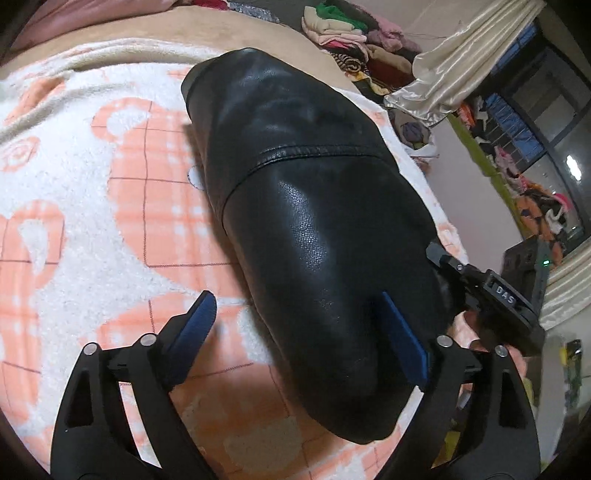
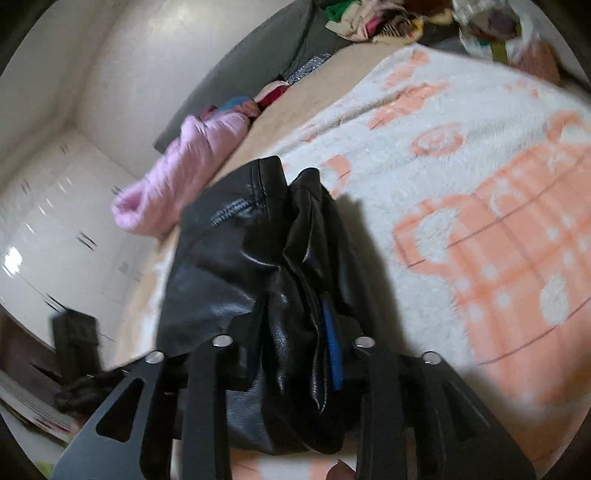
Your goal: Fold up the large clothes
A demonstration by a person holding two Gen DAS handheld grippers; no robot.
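Left gripper spread wide over black leather jacket; right gripper clamped on its bunched edge; fleece blanket beneath, clothes pile at 1 o'clock

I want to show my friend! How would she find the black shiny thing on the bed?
Look at the fluffy white blanket with orange shapes covering the bed. In its middle lies a folded black leather jacket, which the right claw grips at one end. It's the only black, glossy thing there; the pink puffy garment beside the bed is pale.
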